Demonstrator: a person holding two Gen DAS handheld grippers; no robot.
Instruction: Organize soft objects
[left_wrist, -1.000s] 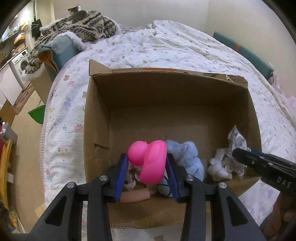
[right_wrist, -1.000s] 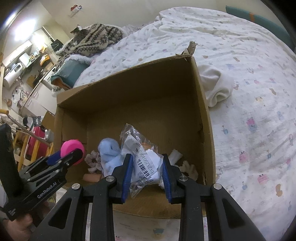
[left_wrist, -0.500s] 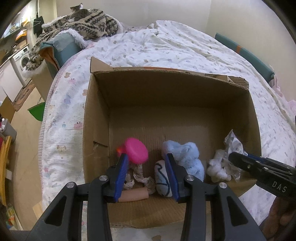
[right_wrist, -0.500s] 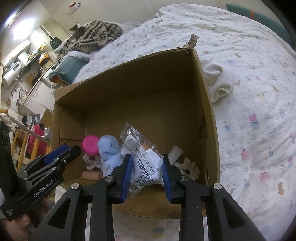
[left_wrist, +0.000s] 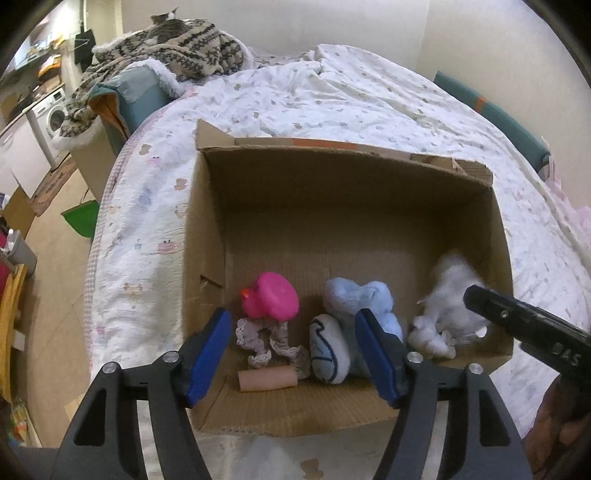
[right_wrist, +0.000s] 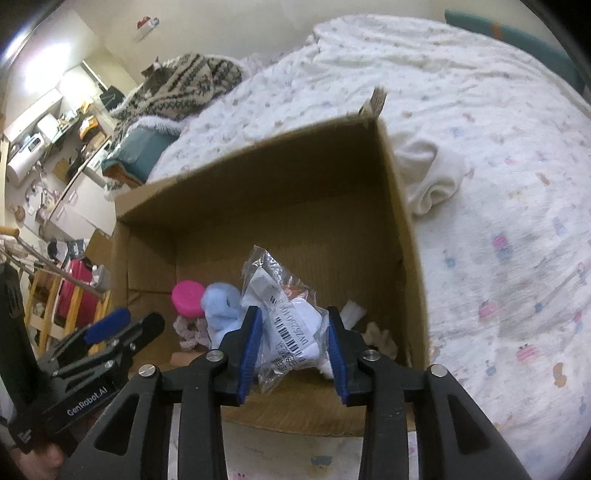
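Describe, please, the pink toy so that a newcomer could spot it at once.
Start at the open cardboard box on the bed. Along its near edge lies a row of soft items; the pink toy sits at the left end, above a lacy scrunchie. It is the only bright pink, smooth, rounded piece; its neighbours are pale and fluffy.

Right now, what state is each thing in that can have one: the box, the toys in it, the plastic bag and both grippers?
cardboard box: open-topped, on the bed.
pink toy: lying free on the box floor.
blue plush: resting in the box.
plastic bag: between the right gripper's fingers, grip not clear.
left gripper: open, jaws just opened, nothing gripped.
right gripper: jaws just widened around the bag.
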